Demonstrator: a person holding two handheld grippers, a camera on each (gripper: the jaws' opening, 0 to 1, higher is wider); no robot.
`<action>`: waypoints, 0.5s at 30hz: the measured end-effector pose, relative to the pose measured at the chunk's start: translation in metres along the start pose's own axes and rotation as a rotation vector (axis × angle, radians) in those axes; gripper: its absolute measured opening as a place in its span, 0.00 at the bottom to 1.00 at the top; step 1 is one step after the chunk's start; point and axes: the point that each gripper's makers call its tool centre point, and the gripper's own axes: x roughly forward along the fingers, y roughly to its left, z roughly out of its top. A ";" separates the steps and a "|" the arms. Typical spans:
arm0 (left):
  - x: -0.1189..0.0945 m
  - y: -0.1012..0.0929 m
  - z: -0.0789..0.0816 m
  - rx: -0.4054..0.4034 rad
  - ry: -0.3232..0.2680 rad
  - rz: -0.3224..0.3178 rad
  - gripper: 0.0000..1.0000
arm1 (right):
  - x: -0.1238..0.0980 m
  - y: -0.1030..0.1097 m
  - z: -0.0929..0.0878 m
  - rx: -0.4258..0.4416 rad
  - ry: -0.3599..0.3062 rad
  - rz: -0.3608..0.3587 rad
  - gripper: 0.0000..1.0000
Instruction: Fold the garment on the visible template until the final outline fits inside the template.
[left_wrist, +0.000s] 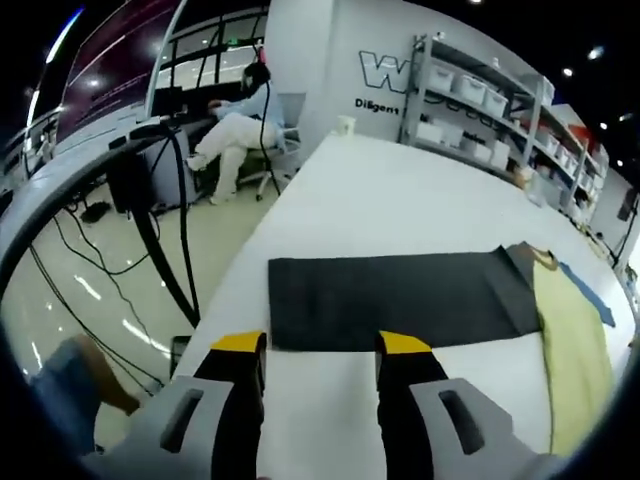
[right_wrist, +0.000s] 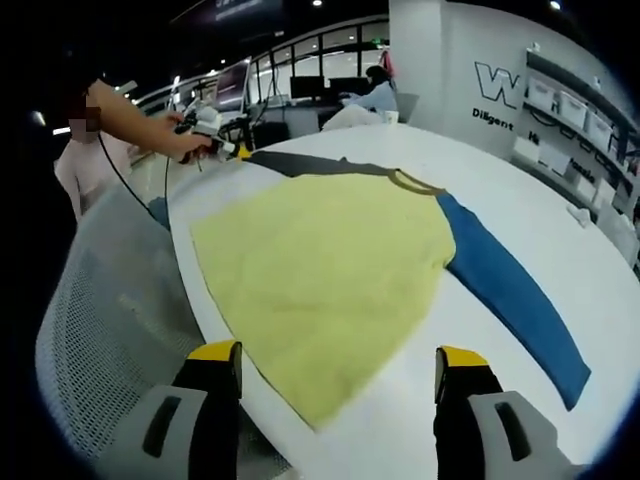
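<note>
A garment lies flat on the white table (right_wrist: 560, 250): a pale yellow body (right_wrist: 320, 270), a blue sleeve (right_wrist: 510, 295) spread to the right, and a collar (right_wrist: 410, 182) at the far end. My right gripper (right_wrist: 337, 355) is open just above the yellow hem, with nothing between its jaws. In the left gripper view, a dark grey rectangular sheet (left_wrist: 390, 300) lies across the table and meets the collar (left_wrist: 545, 258) and the yellow body (left_wrist: 575, 350) at the right. My left gripper (left_wrist: 322, 345) is open at the sheet's near edge. A hand holds the left gripper (right_wrist: 205, 128) at the table's far left.
A grey mesh chair (right_wrist: 110, 310) stands against the table's left edge. Shelves with white bins (left_wrist: 480, 100) line the far wall. A person sits at a desk (left_wrist: 240, 125) past the table. Black cables (left_wrist: 165, 240) hang down to the floor. A cup (left_wrist: 345, 125) stands at the table's far end.
</note>
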 end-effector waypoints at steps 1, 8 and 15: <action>0.001 0.001 0.000 0.002 0.002 0.004 0.35 | -0.001 -0.001 0.000 0.002 0.001 -0.004 0.77; 0.010 0.016 -0.001 -0.007 0.026 0.046 0.23 | -0.004 -0.004 -0.001 0.008 0.004 -0.018 0.76; 0.009 0.022 0.001 -0.015 0.040 0.067 0.09 | -0.004 -0.005 -0.004 0.015 0.015 -0.022 0.75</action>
